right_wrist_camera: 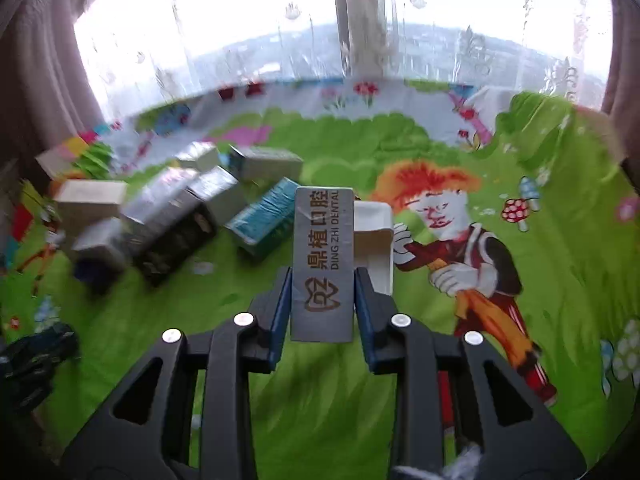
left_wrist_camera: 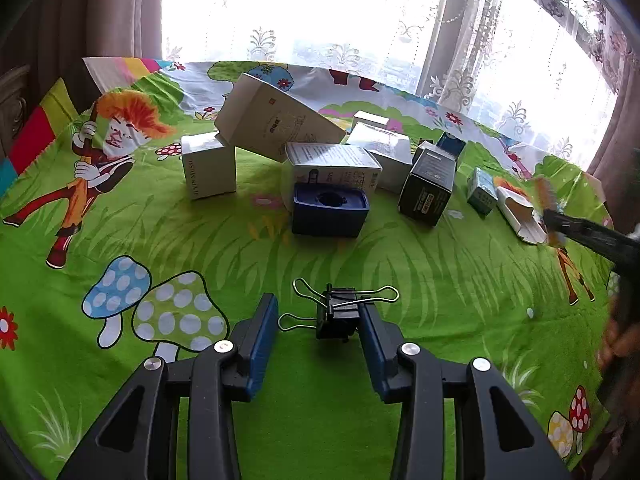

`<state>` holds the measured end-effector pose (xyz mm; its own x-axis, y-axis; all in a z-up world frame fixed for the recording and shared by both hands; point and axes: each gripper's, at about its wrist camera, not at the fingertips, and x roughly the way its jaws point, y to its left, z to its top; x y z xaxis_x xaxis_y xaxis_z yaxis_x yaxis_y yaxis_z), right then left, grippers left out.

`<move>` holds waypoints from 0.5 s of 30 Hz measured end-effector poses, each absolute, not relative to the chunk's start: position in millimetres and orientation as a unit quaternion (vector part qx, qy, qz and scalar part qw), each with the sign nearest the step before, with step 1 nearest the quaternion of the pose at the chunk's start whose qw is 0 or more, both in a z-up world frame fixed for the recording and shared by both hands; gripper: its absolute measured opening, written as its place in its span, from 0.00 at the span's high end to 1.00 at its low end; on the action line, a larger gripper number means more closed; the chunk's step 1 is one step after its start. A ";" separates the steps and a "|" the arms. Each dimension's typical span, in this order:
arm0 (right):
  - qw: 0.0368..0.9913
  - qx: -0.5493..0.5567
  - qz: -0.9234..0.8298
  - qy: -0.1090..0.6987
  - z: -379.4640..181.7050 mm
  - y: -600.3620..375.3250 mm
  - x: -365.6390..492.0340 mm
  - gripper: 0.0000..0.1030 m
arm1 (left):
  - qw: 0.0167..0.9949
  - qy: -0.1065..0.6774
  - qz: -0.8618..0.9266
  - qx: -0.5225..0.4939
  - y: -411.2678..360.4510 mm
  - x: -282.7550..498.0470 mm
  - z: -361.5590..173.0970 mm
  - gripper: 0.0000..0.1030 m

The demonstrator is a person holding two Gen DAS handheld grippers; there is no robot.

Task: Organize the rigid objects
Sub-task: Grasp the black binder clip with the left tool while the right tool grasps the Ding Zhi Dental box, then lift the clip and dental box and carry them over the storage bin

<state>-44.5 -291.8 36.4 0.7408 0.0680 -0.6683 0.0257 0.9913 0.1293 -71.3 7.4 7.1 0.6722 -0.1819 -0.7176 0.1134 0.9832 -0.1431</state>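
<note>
My left gripper (left_wrist_camera: 318,312) is open and low over the green cloth. Black binder clips (left_wrist_camera: 338,312) with wire handles lie between its fingers, touching the right finger. My right gripper (right_wrist_camera: 322,286) is shut on a grey dental box (right_wrist_camera: 323,264) printed "DING ZHI DENTAL" and holds it above the cloth. In the left wrist view the right gripper (left_wrist_camera: 554,222) shows at the far right, holding that box edge-on. An open white carton (right_wrist_camera: 374,236) lies just behind the held box; it also shows in the left wrist view (left_wrist_camera: 520,216).
A cluster of boxes stands mid-table: a white box (left_wrist_camera: 208,166), a large tilted white box (left_wrist_camera: 276,120), a blue holder (left_wrist_camera: 330,210), a black box (left_wrist_camera: 428,188), a teal box (left_wrist_camera: 482,190). A curtained window lies behind. A cartoon cloth (left_wrist_camera: 160,248) covers the table.
</note>
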 end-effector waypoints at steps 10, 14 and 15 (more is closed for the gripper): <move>0.961 0.082 0.010 0.265 77.5 -293.2 -122.7 0.66 | 0.927 0.350 -0.132 0.014 -59.4 -99.2 54.6 0.60; 0.983 0.069 -0.015 0.169 106.8 -294.8 -167.9 0.66 | 0.957 0.247 -0.152 0.024 -76.8 -131.0 105.2 0.60; 0.987 0.063 -0.023 0.144 114.7 -294.3 -177.9 0.66 | 0.964 0.216 -0.152 0.033 -82.2 -141.0 117.6 0.60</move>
